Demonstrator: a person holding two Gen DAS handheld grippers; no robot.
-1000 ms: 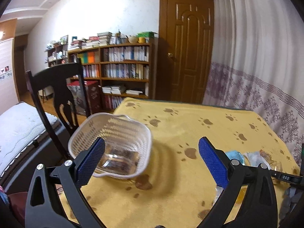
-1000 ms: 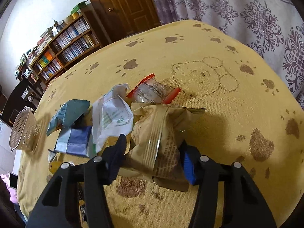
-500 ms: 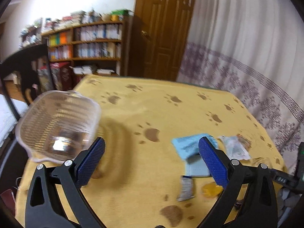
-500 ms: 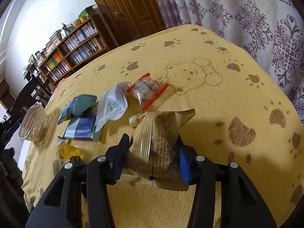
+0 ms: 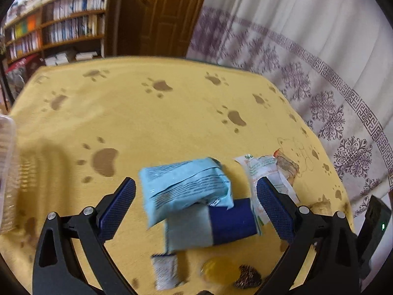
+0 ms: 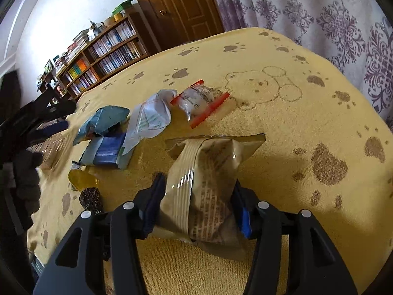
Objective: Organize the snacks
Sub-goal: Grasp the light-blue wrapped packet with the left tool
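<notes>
Right hand-held gripper (image 6: 196,204): clamped on the tan snack bag (image 6: 208,172), lifted clear of the counter (image 6: 307,103). Bag: judged light, crinkly, crushable; mid-body hold suits.

Left hand-held gripper (image 5: 195,206): jaws apart, straddling the light-blue packet (image 5: 184,186), which lies atop the dark-blue packet (image 5: 213,223). Both probably soft, slippery film; take across the width.

Basket (image 5: 6,172): at counter's left edge. Open cloth between.

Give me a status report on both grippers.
Right gripper shut on tan crinkly snack bag. Left gripper open over light blue snack packet. Nothing blocking.
</notes>
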